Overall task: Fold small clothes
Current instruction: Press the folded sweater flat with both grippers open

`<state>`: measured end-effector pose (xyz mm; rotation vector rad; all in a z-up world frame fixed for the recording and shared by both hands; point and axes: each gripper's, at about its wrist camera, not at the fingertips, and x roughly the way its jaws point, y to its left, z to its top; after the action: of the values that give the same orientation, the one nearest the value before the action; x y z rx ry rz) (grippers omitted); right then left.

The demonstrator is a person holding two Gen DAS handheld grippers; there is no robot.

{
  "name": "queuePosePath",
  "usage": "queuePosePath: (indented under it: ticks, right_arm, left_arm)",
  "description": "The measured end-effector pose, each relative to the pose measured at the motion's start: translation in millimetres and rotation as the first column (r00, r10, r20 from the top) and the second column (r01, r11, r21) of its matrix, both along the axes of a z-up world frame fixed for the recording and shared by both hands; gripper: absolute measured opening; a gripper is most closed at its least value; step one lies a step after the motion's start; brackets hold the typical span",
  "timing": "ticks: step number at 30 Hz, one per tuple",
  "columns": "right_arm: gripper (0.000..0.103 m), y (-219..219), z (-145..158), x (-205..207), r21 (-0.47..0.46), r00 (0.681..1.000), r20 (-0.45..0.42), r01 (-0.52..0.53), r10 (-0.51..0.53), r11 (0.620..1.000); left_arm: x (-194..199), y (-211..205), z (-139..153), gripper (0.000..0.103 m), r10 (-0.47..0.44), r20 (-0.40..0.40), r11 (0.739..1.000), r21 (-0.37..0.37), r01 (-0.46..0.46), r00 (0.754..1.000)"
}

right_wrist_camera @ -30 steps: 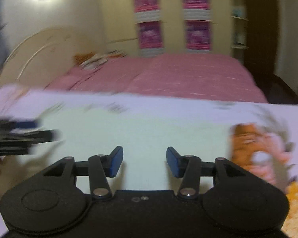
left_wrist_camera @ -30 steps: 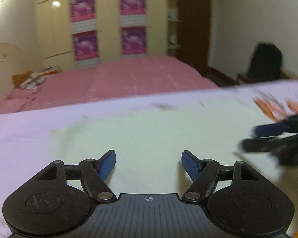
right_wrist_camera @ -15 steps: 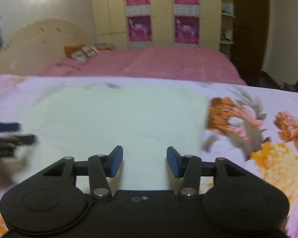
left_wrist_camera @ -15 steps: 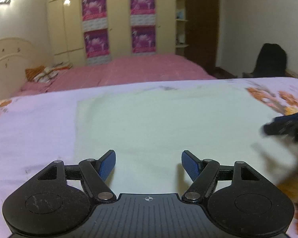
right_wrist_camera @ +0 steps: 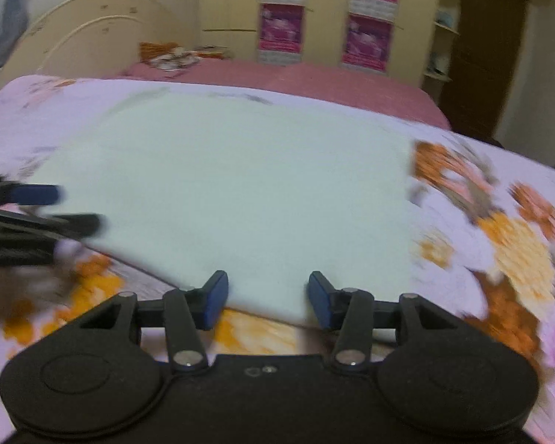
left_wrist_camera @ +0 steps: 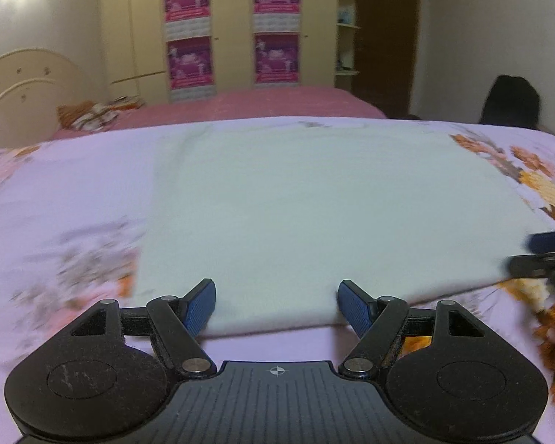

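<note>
A pale cloth [left_wrist_camera: 314, 203] lies flat on the floral bed sheet [left_wrist_camera: 66, 192], roughly square, its near edge running just in front of both grippers. The left gripper [left_wrist_camera: 276, 301] stands over the near edge towards the cloth's left corner; its jaws are wide apart and grip nothing. The right gripper [right_wrist_camera: 266, 298] stands over the near edge towards the right corner; its jaws are apart too, somewhat narrower, with nothing pressed between the pads.

Risks, as judged:
- Uneven pick-up — the jaw gaps differ, so one side may catch the hem while the other closes on air or on the sheet beneath. The cause would be closing before both pads straddle the edge.
- Sheet caught with the cloth — the near hem lies flush on the sheet, and a low approach could pinch both layers.
- Layers separating — the near edge looks thick, possibly doubled; taking only the top layer would spoil the fold.
- Crooked fold, if the two grippers travel unequally towards the far edge.
- Both views show blur; alignment cannot be confirmed precisely.
</note>
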<state>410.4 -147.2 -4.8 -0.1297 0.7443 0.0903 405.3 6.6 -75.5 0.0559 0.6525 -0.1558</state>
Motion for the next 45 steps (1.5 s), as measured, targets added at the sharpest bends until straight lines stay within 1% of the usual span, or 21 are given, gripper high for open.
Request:
queuePosePath:
  ticks: [4,6,8,10,13,15,16,17,18,20,23,25,27,29,31,32,34,36,41,43,45]
  right_arm:
    - [0.046,-28.0,-5.8,-13.9,-0.016,0.999,-0.01,0.046,-0.046,0.999]
    - [0.046,-30.0,-10.1,-22.4,-0.019,0.999,-0.004,0.045,-0.045,0.999]
    - [0.045,-27.2,-7.3,-21.0,-0.021,0.999,-0.009,0.051,-0.051,0.998]
    - [0.046,-27.7,1.8,-24.0,0.022,0.998,0.021,0.065,-0.066,0.998]
    - [0.046,-23.5,8.4,-14.2,0.052,0.997,0.038,0.06,-0.062,0.997]
    - [0.046,-14.2,6.7,-4.2,0.049,0.999,0.029,0.033,-0.034,0.998]
    - [0.047,-9.9,3.8,-0.5,0.036,0.999,0.02,0.024,-0.025,0.999]
    - [0.048,-5.3,-0.8,2.4,0.017,1.0,0.006,0.02,-0.02,1.0]
    - [0.048,-2.5,-7.4,5.1,-0.004,1.0,-0.012,0.019,-0.019,1.0]
    - [0.049,-1.4,-13.8,2.8,-0.019,1.0,0.01,0.016,-0.016,1.0]
    - [0.05,-3.1,-12.7,2.3,-0.008,1.0,0.006,0.019,-0.019,1.0]
    - [0.049,-4.5,-7.3,2.3,-0.004,1.0,0.001,0.026,-0.026,1.0]
    - [0.05,-9.3,-2.3,-1.1,0.006,0.999,0.017,0.04,-0.04,0.999]
    - [0.051,-15.6,-7.0,-1.8,0.009,0.999,-0.004,0.052,-0.052,0.999]
    - [0.052,-22.2,-12.0,-5.4,0.036,0.999,-0.001,0.051,-0.051,0.998]
    - [0.052,-21.8,-11.6,-5.9,0.033,0.999,-0.004,0.05,-0.05,0.998]
    - [0.051,-20.6,-6.0,-3.8,0.031,0.999,0.002,0.047,-0.048,0.998]
    - [0.051,-21.8,0.4,3.1,0.027,0.998,0.043,0.048,-0.05,0.998]
    - [0.05,-35.1,12.1,46.7,0.06,0.991,0.079,0.103,-0.108,0.993]
    - [0.05,-36.9,13.7,65.0,0.045,0.99,0.098,0.101,-0.105,0.994]
    - [0.05,-39.6,11.0,81.1,0.032,0.991,0.092,0.094,-0.096,0.995]
  left_arm:
    - [-5.0,22.5,-4.8,0.073,0.03,-0.014,0.999,-0.031,-0.031,0.999]
    - [-2.4,17.8,-2.3,0.073,0.034,-0.015,0.999,-0.017,-0.034,0.999]
    - [-1.4,12.0,5.8,0.073,0.04,0.008,0.999,-0.029,-0.04,0.999]
    - [-0.6,4.5,13.8,0.073,0.02,0.04,0.999,-0.041,-0.019,0.999]
    - [6.4,-14.8,13.5,0.073,-0.03,0.031,0.999,-0.043,0.031,0.999]
    - [10.9,-29.9,6.0,0.073,-0.059,-0.003,0.998,-0.026,0.059,0.998]
    - [13.6,-37.2,-1.7,0.073,-0.074,-0.037,0.997,-0.016,0.073,0.997]
    - [14.1,-41.3,-6.1,0.078,-0.076,-0.046,0.997,-0.003,0.076,0.996]
    - [12.5,-43.5,-8.0,0.081,-0.077,-0.029,0.997,0.003,0.077,0.997]
    - [12.8,-43.3,-8.7,0.081,-0.075,-0.031,0.997,-0.006,0.075,0.997]
    - [14.3,-39.1,-5.5,0.081,-0.079,-0.032,0.997,-0.012,0.079,0.996]
    - [12.6,-33.6,-4.6,0.081,-0.074,-0.026,0.997,-0.011,0.074,0.997]
    - [11.6,-25.1,-9.3,0.082,-0.079,-0.034,0.997,-0.022,0.079,0.996]
    - [9.1,-23.8,-9.5,0.082,-0.088,-0.032,0.996,-0.024,0.088,0.996]
    - [9.7,-23.3,-6.4,0.082,-0.092,-0.032,0.996,-0.022,0.092,0.995]
    - [10.2,-21.8,-3.2,0.082,-0.091,-0.018,0.996,-0.025,0.091,0.996]
    - [17.8,-17.1,2.5,0.082,-0.084,0.011,0.996,-0.024,0.085,0.996]
    - [33.6,-11.3,6.1,0.082,-0.065,0.012,0.998,-0.018,0.065,0.998]
    - [77.5,-4.5,12.3,0.082,-0.046,0.041,0.999,0.002,0.046,0.998]
    - [96.2,-3.0,7.5,0.082,-0.04,0.015,0.999,-0.003,0.04,0.999]
    - [111.4,0.6,-2.5,0.082,-0.022,-0.041,1.0,0.001,0.022,0.999]
